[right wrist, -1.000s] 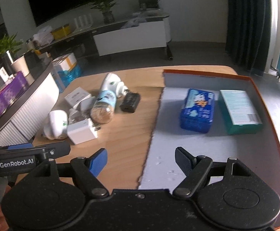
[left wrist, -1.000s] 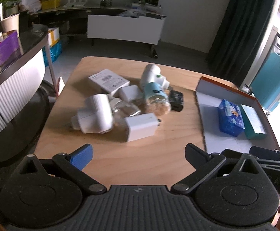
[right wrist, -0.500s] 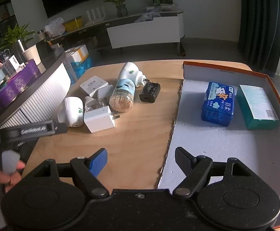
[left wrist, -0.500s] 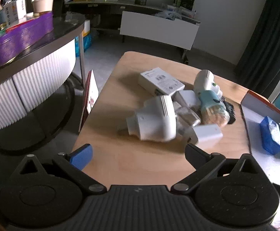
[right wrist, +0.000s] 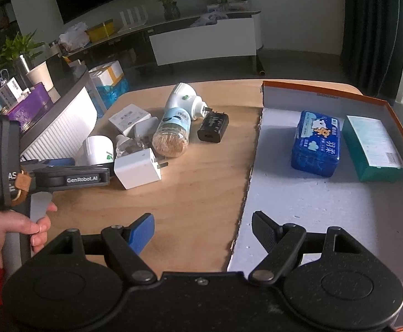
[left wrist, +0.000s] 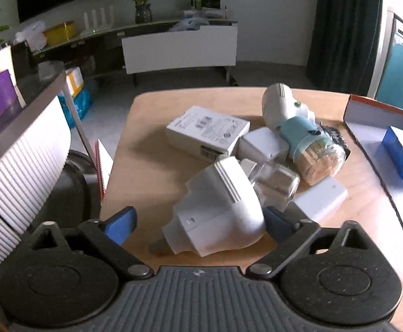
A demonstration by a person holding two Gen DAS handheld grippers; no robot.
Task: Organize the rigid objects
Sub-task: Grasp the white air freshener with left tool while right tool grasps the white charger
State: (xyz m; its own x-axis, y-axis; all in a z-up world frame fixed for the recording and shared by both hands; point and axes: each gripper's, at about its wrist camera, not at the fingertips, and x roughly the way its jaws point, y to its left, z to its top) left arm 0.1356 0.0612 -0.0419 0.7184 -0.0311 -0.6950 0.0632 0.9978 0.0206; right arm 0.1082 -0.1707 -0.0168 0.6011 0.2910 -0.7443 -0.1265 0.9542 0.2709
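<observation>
Our left gripper (left wrist: 198,222) closes its jaws around the white plug-in device (left wrist: 218,210); our right gripper (right wrist: 203,228) hangs wide, empty.

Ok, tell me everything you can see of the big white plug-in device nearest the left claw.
The white plug-in device is a smooth, glossy plastic body, rounded, with a ribbed band and a flat base bearing metal prongs. It lies on its side on the wooden table, prongs toward the camera, at the near end of the pile. A clear bottle leans against it. It sits between the closing jaws of the left claw; contact is unclear.
</observation>
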